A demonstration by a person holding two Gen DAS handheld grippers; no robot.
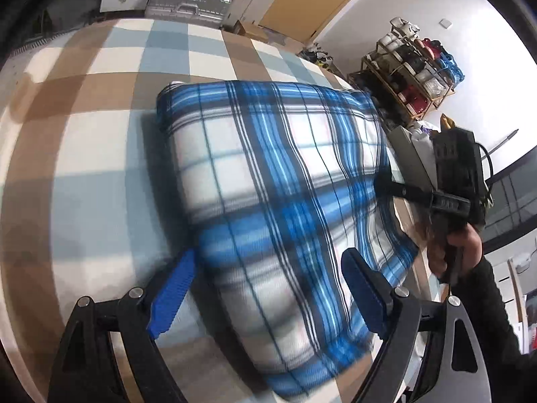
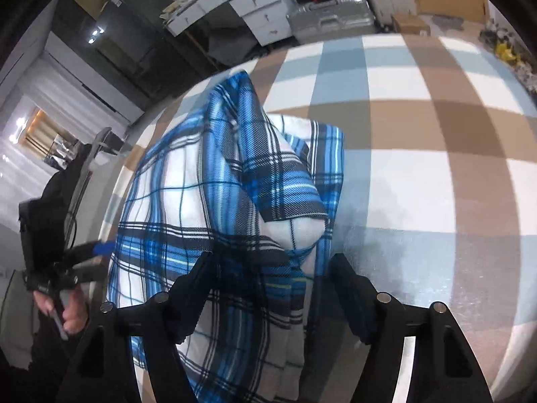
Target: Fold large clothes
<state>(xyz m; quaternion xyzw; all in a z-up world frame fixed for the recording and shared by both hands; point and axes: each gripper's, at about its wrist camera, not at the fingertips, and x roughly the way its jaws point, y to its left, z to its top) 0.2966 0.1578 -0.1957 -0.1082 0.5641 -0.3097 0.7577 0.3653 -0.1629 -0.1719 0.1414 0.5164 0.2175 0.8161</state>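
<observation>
Folded plaid shirt (image 1: 275,181) on checked bedspread (image 1: 84,127), silver suitcase (image 1: 188,1) beyond

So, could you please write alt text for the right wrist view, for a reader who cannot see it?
A blue and white plaid garment, partly folded, lies on a bed cover checked in brown, white and pale blue. The right gripper hangs over its near edge, jaws open. At the far left, a hand holds the left gripper.

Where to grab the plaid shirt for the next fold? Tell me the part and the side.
Probably the loose sleeve lying diagonally across the plaid shirt. Bring the right tongs down from above at its cuff end: it is a free flap atop the flat body, on that side.
</observation>
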